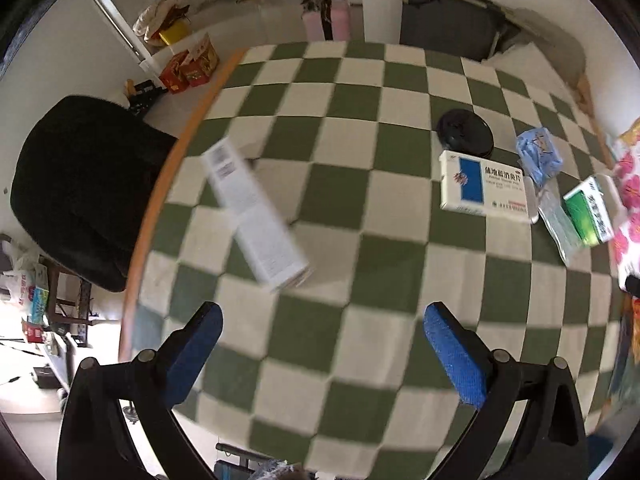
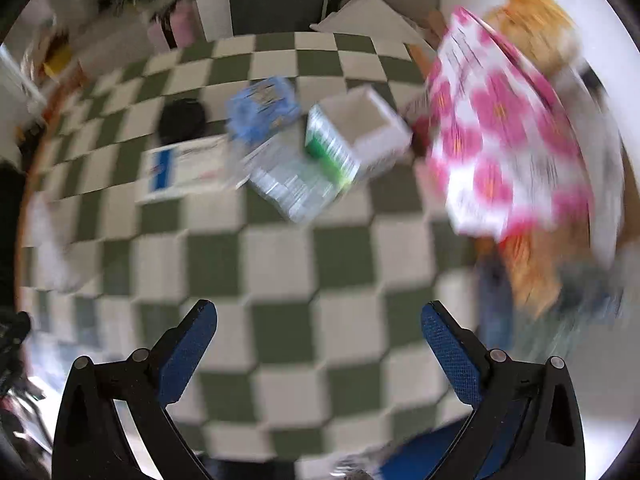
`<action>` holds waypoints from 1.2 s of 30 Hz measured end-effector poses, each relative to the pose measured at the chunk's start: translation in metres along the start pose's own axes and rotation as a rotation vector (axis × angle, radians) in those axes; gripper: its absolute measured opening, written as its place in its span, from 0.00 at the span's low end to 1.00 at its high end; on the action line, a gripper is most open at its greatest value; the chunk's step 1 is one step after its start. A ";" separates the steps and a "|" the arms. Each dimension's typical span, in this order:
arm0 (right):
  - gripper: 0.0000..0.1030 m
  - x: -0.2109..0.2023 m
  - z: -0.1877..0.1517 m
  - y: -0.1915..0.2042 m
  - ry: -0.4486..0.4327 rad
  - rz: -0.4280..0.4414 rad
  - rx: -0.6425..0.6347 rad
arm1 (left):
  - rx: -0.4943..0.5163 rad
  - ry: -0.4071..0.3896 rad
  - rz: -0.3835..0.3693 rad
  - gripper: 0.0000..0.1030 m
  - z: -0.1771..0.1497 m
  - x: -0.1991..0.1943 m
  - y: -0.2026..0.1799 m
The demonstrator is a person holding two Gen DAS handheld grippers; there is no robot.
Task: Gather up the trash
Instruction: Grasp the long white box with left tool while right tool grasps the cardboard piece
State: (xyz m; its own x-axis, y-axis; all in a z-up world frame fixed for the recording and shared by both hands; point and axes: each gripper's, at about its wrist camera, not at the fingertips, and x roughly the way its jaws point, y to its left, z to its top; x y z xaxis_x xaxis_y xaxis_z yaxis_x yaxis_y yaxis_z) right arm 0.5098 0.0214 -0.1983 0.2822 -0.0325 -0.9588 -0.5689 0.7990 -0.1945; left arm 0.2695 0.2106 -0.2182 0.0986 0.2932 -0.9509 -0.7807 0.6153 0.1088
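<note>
A long white carton lies on the green-and-white checked tablecloth, ahead of my open, empty left gripper. Further right lie a white-and-blue medicine box, a crumpled blue wrapper, a clear plastic packet and a green-and-white box. The blurred right wrist view shows the green-and-white box, the clear packet, the blue wrapper and the medicine box ahead of my open, empty right gripper. A white bag with pink flowers stands at the right.
A black round disc lies near the medicine box. A black chair stands by the table's orange left edge. A dark chair back sits beyond the far edge. Orange items lie behind the flowered bag.
</note>
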 end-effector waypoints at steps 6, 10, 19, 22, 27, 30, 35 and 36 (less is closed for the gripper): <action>1.00 0.074 0.101 -0.020 0.085 -0.097 -0.154 | -0.008 0.084 0.024 1.00 0.039 0.043 -0.038; 1.00 0.120 0.133 -0.018 0.149 -0.099 -0.207 | -0.061 0.141 0.039 1.00 0.055 0.071 -0.032; 0.83 0.126 0.153 -0.043 0.143 0.042 0.039 | -0.306 0.189 0.076 1.00 0.080 0.101 0.057; 0.83 0.112 0.154 -0.048 0.104 0.084 0.157 | -0.416 0.256 0.070 1.00 0.087 0.125 0.091; 0.83 0.116 0.169 -0.036 0.118 0.132 0.237 | -0.428 0.338 0.063 0.94 0.092 0.158 0.103; 0.82 0.110 0.164 -0.013 0.105 0.124 0.204 | -0.428 0.330 0.036 0.44 0.086 0.162 0.104; 0.81 0.091 0.157 0.004 0.057 0.111 0.164 | -0.335 0.237 0.016 0.43 0.073 0.137 0.091; 0.80 0.083 0.153 0.007 0.043 0.107 0.158 | -0.308 0.216 0.013 0.43 0.069 0.128 0.088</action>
State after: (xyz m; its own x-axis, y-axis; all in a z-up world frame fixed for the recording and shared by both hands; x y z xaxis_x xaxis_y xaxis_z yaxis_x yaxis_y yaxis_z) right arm 0.6477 0.1159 -0.2477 0.1916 0.0349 -0.9808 -0.4645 0.8836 -0.0593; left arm 0.2564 0.3528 -0.3108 -0.0193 0.1188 -0.9927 -0.9332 0.3541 0.0605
